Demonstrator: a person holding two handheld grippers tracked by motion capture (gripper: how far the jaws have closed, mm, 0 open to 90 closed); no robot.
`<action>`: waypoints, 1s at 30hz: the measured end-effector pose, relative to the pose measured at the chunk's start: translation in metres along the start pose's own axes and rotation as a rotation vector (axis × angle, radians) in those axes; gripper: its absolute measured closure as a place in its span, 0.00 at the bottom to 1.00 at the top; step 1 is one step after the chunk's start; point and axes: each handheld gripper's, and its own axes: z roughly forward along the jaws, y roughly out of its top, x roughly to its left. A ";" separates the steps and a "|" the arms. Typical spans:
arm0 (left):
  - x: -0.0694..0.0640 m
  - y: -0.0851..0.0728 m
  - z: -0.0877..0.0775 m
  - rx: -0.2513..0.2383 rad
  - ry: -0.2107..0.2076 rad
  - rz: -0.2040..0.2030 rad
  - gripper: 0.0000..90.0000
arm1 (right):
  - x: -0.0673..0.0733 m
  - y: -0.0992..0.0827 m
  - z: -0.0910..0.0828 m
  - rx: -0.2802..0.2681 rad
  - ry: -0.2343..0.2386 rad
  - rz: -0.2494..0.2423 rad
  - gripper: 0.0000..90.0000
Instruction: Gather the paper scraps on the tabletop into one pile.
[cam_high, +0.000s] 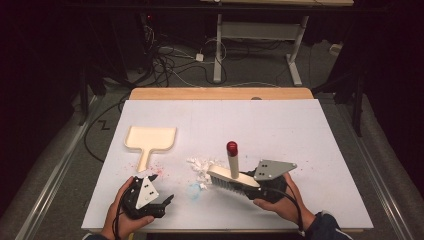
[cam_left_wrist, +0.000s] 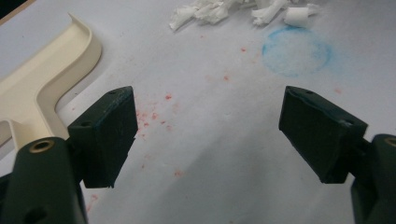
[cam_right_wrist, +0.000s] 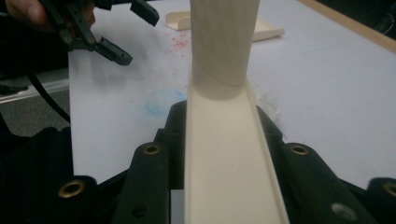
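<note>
The right gripper (cam_high: 250, 186) has its jaws pinching the brush (cam_high: 232, 176), low in the middle of the frame by the white scraps (cam_high: 199, 165). The left gripper (cam_high: 159, 204) has its jaws spread w/ nothing inside. The dustpan (cam_high: 150, 139) sits far off at upper left, so a hard sweep could scatter bits over the tabletop (cam_high: 280, 130).

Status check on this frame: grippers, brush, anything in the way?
Right gripper shut on brush. Left gripper open, empty. Paper scraps beside bristles; dustpan apart, path clear.
</note>
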 end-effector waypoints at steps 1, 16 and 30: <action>0.000 0.000 0.000 0.000 0.002 0.000 0.21 | 0.000 0.000 -0.006 -0.011 -0.009 0.006 0.75; 0.000 0.000 0.000 0.009 0.007 -0.001 0.21 | -0.026 -0.016 -0.041 0.018 -0.240 0.130 0.75; 0.000 0.001 0.001 0.009 0.001 0.008 0.21 | -0.005 -0.012 0.012 0.117 -0.209 0.165 0.75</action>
